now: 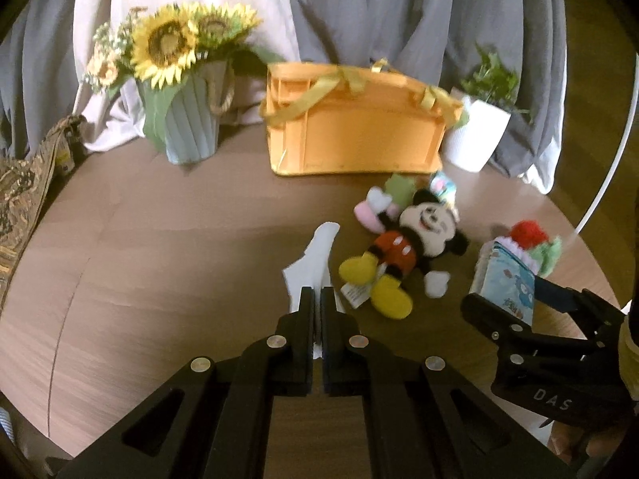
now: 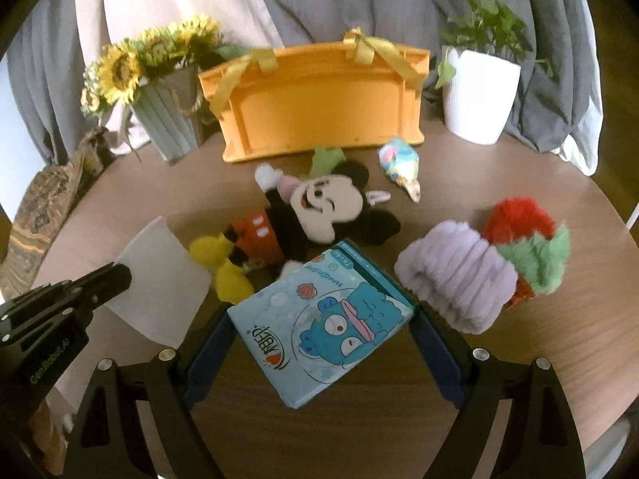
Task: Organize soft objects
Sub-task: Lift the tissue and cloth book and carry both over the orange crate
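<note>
Grips, in the left gripper, jaws pressed all but together, a thin white sheet, pinched at its near edge and sticking out forward past the tips. Clasps, in the right gripper, jaws spread wide with both blue fingers against the sides, a blue tissue pack, corner toward the camera and seemingly clear of the table.

Straight beyond both: a mouse plush lying flat, feet toward the grippers. Past that, at the back of the table, the orange basket, probably the goal for the soft things. Stands with its long axis across both views, broad side wall facing the grippers, opening above and behind that wall. From the left wrist, slightly right of the pointing line; from the right wrist, almost dead ahead, a touch left. About equally near to either hand.

Off to the right of the pack: a lilac fluffy band touching a red-and-green plush. Likely calls for carrying up and over the plush and the wall.
</note>
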`<state>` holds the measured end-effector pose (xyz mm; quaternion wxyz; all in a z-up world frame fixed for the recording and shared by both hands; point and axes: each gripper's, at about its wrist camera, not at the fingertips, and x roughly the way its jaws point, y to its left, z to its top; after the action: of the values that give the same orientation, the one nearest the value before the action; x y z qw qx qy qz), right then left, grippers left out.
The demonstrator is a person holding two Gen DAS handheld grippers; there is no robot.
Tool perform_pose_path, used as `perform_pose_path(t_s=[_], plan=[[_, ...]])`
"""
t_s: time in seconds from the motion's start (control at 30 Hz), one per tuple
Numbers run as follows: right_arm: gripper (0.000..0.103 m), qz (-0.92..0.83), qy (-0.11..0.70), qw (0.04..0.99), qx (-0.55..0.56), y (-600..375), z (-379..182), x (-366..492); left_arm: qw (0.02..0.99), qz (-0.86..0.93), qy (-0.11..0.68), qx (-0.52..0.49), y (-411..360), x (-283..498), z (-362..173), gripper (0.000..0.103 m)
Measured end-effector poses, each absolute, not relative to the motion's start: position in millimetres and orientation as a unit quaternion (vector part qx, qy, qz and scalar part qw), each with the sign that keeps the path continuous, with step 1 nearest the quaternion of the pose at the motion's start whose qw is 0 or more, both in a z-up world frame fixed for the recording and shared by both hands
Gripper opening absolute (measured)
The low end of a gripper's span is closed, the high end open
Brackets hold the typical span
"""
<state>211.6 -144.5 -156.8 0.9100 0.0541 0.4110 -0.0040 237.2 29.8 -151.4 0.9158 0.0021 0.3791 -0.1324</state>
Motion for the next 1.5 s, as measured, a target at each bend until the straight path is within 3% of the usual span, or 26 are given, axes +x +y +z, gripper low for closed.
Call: perform_pose_path(t_s=[0.7, 1.5], plan=[[0.088, -0.016, 0.323, 0.944, 0.059, -116, -69, 226, 0.941, -0.195, 0.276, -0.01, 55, 254, -62, 0.005], [0.088, -0.002, 0.241, 0.97, 0.041, -149, -8, 275, 0.964, -0.17, 0.203, -0.039, 24, 288, -15, 0.005]])
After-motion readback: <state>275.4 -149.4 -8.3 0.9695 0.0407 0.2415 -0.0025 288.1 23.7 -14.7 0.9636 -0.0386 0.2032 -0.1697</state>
